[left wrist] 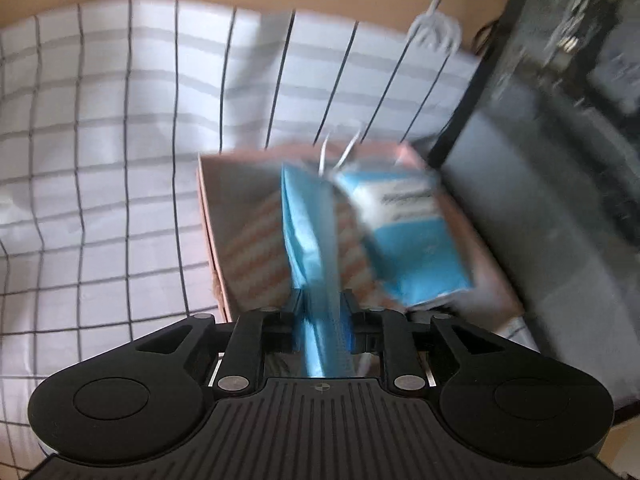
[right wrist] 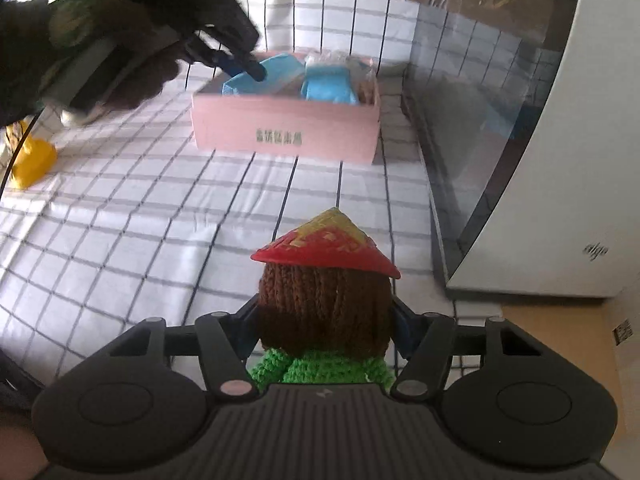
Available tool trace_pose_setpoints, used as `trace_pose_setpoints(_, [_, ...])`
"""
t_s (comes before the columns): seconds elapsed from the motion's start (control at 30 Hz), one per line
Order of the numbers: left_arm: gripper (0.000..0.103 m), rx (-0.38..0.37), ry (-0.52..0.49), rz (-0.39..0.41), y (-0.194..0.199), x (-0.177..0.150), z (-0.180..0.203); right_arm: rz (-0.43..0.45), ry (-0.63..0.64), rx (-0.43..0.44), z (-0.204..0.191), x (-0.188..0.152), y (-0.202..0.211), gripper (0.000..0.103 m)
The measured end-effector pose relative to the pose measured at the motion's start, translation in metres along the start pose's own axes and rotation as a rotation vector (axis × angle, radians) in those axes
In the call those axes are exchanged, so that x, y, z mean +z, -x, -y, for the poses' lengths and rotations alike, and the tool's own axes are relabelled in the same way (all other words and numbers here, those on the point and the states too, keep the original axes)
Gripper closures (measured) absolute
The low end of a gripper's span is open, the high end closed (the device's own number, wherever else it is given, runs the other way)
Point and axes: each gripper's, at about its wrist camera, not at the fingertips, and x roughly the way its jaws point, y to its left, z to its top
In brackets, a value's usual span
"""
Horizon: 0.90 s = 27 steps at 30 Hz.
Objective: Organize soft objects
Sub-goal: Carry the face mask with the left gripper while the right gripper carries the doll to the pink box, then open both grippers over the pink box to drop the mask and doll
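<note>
My left gripper [left wrist: 320,300] is shut on a blue soft pack [left wrist: 308,240] and holds it over the open pink box [left wrist: 208,216], which has a second blue pack [left wrist: 416,232] inside. From the right wrist view the left gripper [right wrist: 256,72] reaches into the pink box [right wrist: 286,130] at the far middle. My right gripper [right wrist: 324,320] is shut on a crocheted doll [right wrist: 324,304] with brown hair, a red cone hat and a green body, held above the checked cloth, well short of the box.
A white checked cloth [right wrist: 140,220] covers the table. A yellow soft object [right wrist: 32,160] lies at the far left. A white appliance with a dark glass front [right wrist: 540,160] stands along the right side. A white cable [left wrist: 434,28] lies at the back.
</note>
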Motion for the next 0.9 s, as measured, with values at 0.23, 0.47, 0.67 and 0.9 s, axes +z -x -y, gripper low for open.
trace_pose_setpoints(0.23, [0.082,-0.005,0.007,0.129,0.073,-0.029,-0.010,0.118,-0.005,0.038,0.002,0.057,0.018,0.040])
trace_pose_setpoints(0.47, [0.082,0.033,0.142,0.150,0.119,-0.085,-0.029,0.250,-0.063,0.101,-0.013,0.179,-0.008,0.040])
trace_pose_setpoints(0.67, [0.082,0.069,0.210,0.054,0.146,-0.152,-0.053,0.198,-0.169,0.143,-0.027,0.252,-0.107,0.040])
trace_pose_setpoints(0.9, [0.082,0.226,0.326,0.021,0.174,-0.188,-0.090,0.008,-0.167,0.103,-0.044,0.226,-0.204,0.041])
